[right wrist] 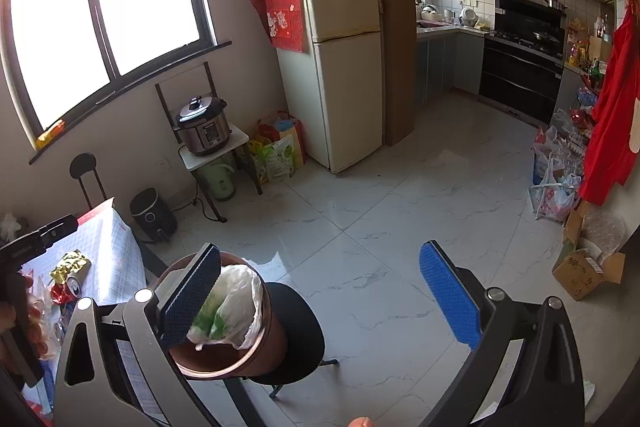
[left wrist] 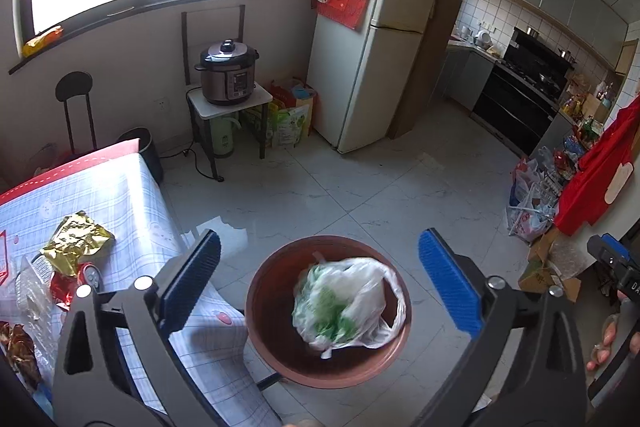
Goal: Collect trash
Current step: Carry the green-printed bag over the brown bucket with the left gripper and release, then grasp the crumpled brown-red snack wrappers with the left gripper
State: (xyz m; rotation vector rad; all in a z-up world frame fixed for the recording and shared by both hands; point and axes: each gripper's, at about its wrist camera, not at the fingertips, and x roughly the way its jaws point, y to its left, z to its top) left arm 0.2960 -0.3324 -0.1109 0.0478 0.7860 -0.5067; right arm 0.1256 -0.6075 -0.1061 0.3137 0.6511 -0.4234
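- The left gripper (left wrist: 320, 283) hangs with its blue pads spread wide and nothing pinched between them.
- Below the gap between its jaws sits a brown bin (left wrist: 280, 355), and inside that lies a white plastic bag (left wrist: 360, 299) with something green in it, blurred.
- To the left of that gripper is a table with a checked cloth (left wrist: 132, 195), carrying a crumpled gold wrapper (left wrist: 76, 239), a red wrapper (left wrist: 60, 287) and a drinks can (left wrist: 93, 274).
- The right gripper (right wrist: 320, 291) is also spread wide and empty, over bare tiled floor (right wrist: 380, 227).
- From that side the bin (right wrist: 224, 367) stands on a black round stool (right wrist: 300, 331), partly behind the gripper's left pad.
- At the far right of the left view, fingers (left wrist: 612, 335) of a hand show on the other tool.
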